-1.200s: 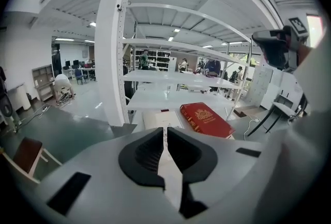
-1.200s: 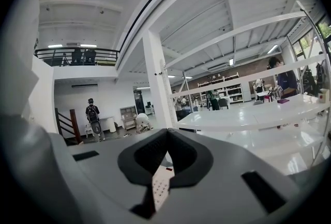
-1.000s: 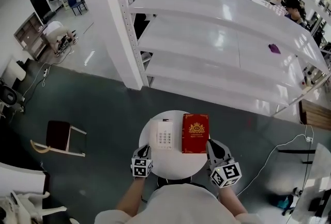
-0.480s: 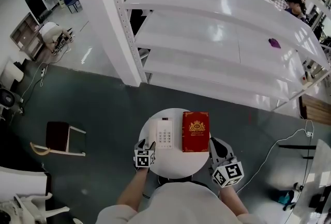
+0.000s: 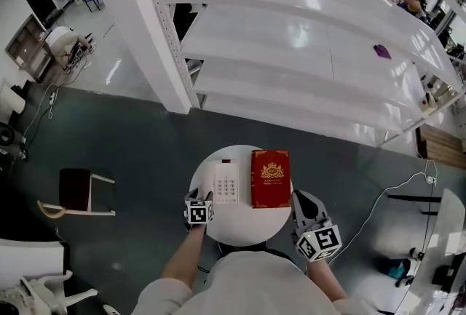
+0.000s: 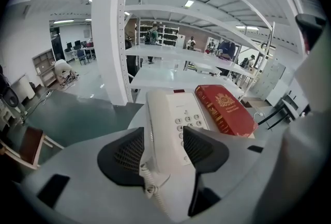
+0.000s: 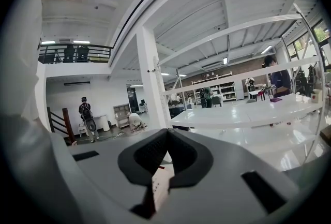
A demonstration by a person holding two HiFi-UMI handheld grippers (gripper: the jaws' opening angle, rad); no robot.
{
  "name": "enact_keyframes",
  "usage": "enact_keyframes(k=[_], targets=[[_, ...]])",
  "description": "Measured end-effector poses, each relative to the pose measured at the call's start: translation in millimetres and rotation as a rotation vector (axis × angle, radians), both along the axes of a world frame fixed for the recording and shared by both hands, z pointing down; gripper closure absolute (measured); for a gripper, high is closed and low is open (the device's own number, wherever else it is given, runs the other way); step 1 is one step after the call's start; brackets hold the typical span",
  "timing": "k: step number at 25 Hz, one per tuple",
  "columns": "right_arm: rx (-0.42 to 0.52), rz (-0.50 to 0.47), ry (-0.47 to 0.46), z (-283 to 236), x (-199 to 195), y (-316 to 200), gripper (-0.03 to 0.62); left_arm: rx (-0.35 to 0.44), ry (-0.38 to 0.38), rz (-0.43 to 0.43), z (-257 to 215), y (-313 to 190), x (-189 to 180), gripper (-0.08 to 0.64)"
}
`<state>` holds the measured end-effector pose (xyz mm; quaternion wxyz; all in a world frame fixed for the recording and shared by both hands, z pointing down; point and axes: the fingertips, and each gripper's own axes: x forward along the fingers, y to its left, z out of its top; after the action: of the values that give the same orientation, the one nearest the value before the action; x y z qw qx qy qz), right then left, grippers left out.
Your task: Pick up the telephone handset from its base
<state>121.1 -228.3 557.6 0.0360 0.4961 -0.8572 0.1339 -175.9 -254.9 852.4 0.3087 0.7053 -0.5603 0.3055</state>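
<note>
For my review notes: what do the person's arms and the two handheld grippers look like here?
Both the left gripper and right gripper have pale grey bodies ending in two black jaws with ribbed inner pads. Each carries a white cube with black square markers. The person wears a pale top; the forearms are uncovered. No cables show on either gripper.

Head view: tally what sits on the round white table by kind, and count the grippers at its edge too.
White telephone: 1
Red book: 1
Grippers: 2, left gripper and right gripper
Total: 4
</note>
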Motion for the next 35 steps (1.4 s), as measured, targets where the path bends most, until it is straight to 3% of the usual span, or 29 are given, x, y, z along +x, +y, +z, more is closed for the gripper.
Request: enact_keyframes(k=[15, 35], targets=[[-0.030, 0.050, 0.019, 8, 14, 4, 0.583, -0.085, -0.024, -0.013, 36, -16, -6, 0.331], [-0.039, 0.061, 0.013, 9, 19, 0, 0.584, -0.109, 0.019, -0.024, 41, -30, 9, 0.331]])
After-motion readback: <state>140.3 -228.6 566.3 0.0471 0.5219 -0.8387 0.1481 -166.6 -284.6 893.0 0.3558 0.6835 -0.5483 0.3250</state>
